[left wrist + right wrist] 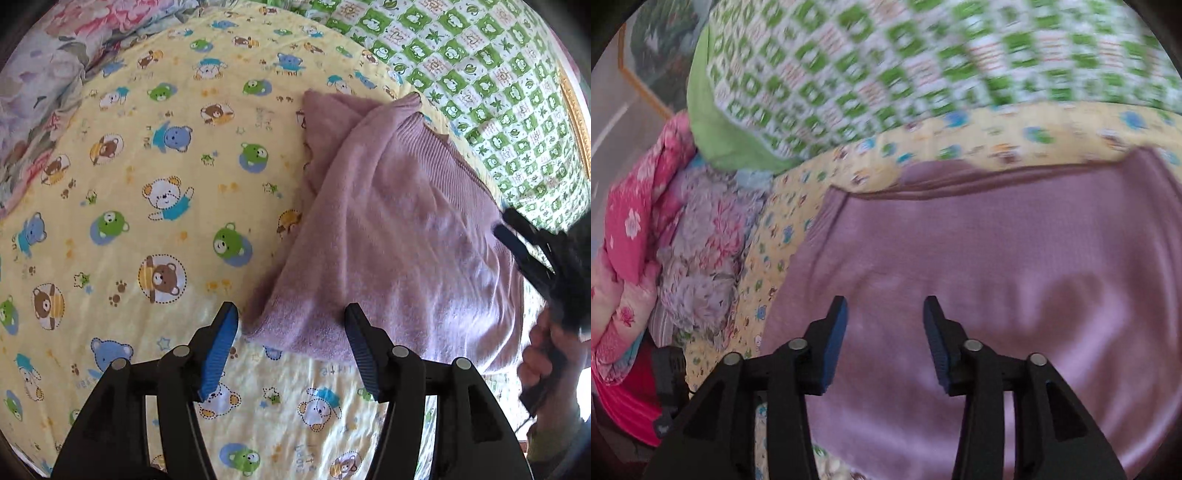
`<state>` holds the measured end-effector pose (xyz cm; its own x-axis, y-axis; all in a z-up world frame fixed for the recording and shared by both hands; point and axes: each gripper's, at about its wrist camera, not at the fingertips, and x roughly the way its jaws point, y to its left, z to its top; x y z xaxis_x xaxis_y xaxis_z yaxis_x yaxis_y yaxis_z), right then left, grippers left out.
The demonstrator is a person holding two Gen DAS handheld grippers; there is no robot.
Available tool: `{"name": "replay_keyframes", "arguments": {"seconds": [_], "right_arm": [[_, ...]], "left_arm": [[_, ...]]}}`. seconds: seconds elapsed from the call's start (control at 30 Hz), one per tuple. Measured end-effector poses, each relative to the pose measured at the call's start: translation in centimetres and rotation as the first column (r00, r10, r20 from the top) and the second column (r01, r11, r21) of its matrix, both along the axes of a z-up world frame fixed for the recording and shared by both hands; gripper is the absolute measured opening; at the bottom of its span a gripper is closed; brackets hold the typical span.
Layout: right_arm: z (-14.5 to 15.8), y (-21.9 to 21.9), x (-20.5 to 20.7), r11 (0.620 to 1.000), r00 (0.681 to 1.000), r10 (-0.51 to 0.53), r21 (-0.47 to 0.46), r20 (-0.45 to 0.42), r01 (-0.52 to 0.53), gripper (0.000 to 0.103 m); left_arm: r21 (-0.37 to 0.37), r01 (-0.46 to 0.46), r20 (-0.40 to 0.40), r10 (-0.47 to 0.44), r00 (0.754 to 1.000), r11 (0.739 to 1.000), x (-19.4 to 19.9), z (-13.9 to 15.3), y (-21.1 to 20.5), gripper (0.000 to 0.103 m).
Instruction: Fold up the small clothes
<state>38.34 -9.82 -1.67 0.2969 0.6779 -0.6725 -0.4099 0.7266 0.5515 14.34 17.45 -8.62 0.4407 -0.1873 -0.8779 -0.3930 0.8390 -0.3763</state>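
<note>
A mauve knitted garment (399,236) lies partly folded on the yellow bear-print sheet (147,184), with a ribbed band along its upper right side. My left gripper (291,314) is open and empty, with its fingers astride the garment's near left corner. My right gripper (885,306) is open and empty, hovering over the middle of the garment (979,277). In the left wrist view the right gripper (517,236) shows at the garment's right edge, held by a hand (543,354). The right wrist view is blurred.
A green-and-white patterned quilt (480,74) lies beyond the garment, also in the right wrist view (886,66). Floral bedding (40,92) is piled at the left. Pink and floral covers (665,240) are heaped at the left of the right wrist view.
</note>
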Motion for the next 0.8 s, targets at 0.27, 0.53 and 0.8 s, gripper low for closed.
{"name": "replay_keyframes", "arguments": {"seconds": [0.27,0.53,0.8], "right_arm": [[-2.9,6.8,4.6,0.992,0.996,0.088,-0.083,-0.034,-0.091,0.048],[0.0,7.8,8.5,0.996,0.997,-0.073,-0.044,-0.002,0.073,0.05],[-0.3,12.5,2.8,0.995,0.996,-0.017,-0.1,-0.093,0.008,0.076]], "left_arm": [[-0.023,0.011,-0.012,-0.011,1.0,1.0,-0.1,-0.9,-0.2,0.064],[-0.06,0.018,-0.004,-0.018,1.0,0.998,0.0,-1.8,-0.1,0.07],[-0.086,0.021,0.017,-0.02,1.0,0.996,0.2,-2.3,0.6,0.075]]}}
